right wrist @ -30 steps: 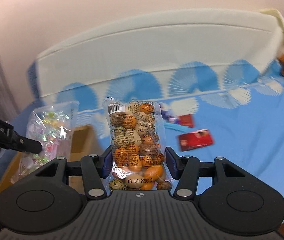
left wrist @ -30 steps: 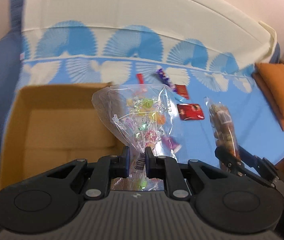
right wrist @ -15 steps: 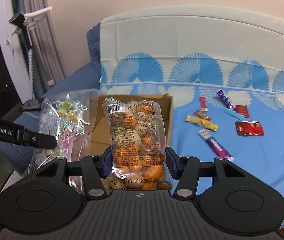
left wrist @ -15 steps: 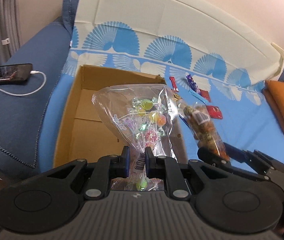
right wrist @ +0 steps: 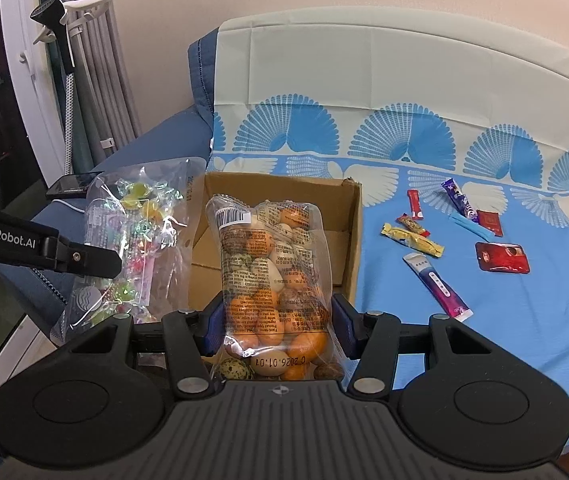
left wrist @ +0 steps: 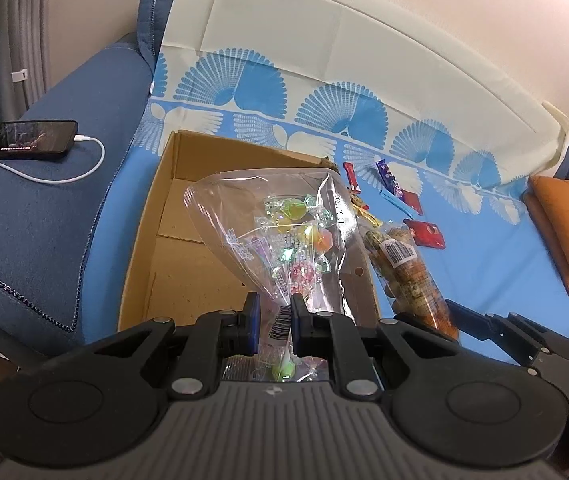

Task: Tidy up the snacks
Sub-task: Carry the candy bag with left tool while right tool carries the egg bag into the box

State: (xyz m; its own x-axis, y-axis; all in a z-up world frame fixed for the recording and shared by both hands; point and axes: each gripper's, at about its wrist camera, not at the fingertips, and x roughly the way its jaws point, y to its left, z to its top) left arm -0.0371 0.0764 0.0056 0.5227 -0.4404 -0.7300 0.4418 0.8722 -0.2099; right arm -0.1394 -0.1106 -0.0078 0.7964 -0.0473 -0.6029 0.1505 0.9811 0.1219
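Note:
My left gripper [left wrist: 275, 316] is shut on a clear bag of wrapped candies [left wrist: 284, 236] and holds it above the open cardboard box [left wrist: 156, 220]. My right gripper [right wrist: 276, 320] is shut on a clear bag of orange and speckled egg-shaped snacks [right wrist: 272, 276], in front of the same box [right wrist: 350, 248]. In the right wrist view the candy bag [right wrist: 136, 240] hangs at the left with the left gripper's finger across it. In the left wrist view the egg bag [left wrist: 404, 268] sits just right of the box.
Several small snack packets lie on the blue patterned sheet: a red pouch [right wrist: 502, 258], a purple-white stick [right wrist: 436, 284], a yellow bar [right wrist: 412, 240]. A phone on a cable [left wrist: 24, 140] rests on the dark blue sofa arm. An orange cushion [left wrist: 568, 228] lies at the right.
Both grippers have pulled back and swung left with their bags. The box now lies straight ahead of both, and the sofa arm with the phone has come into view.

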